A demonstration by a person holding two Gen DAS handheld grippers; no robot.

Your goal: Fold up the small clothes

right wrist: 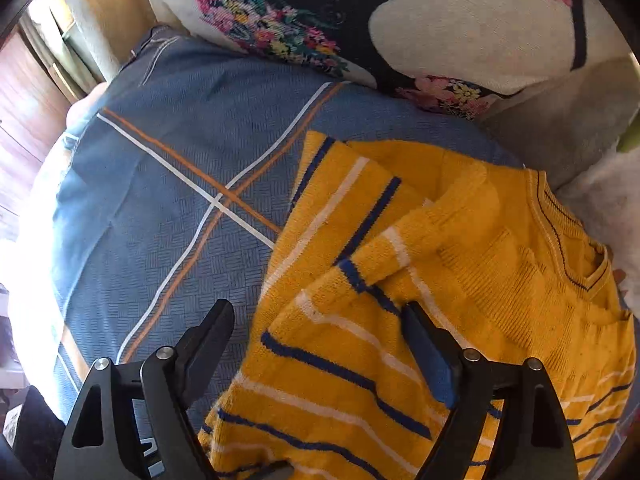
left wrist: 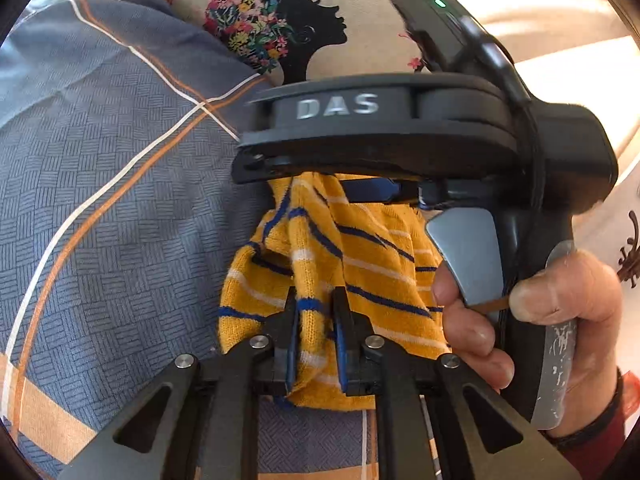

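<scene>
A small yellow knitted sweater [right wrist: 460, 248] with blue and white stripes lies partly folded on a blue-grey checked bedsheet [right wrist: 168, 184]. In the left wrist view my left gripper [left wrist: 316, 312] is shut on a bunched part of the sweater [left wrist: 316, 264]. The right gripper body, marked DAS, [left wrist: 360, 128] sits just beyond it, over the cloth, with a hand [left wrist: 560, 312] on its handle. In the right wrist view my right gripper [right wrist: 320, 328] is open, its jaws wide apart over the sweater's striped sleeve and hem.
A cream pillow [right wrist: 440, 12] with a black silhouette and flowers lies at the far side of the bed; it also shows in the left wrist view [left wrist: 280, 28]. A wooden door or cabinet [right wrist: 28, 112] stands at the left.
</scene>
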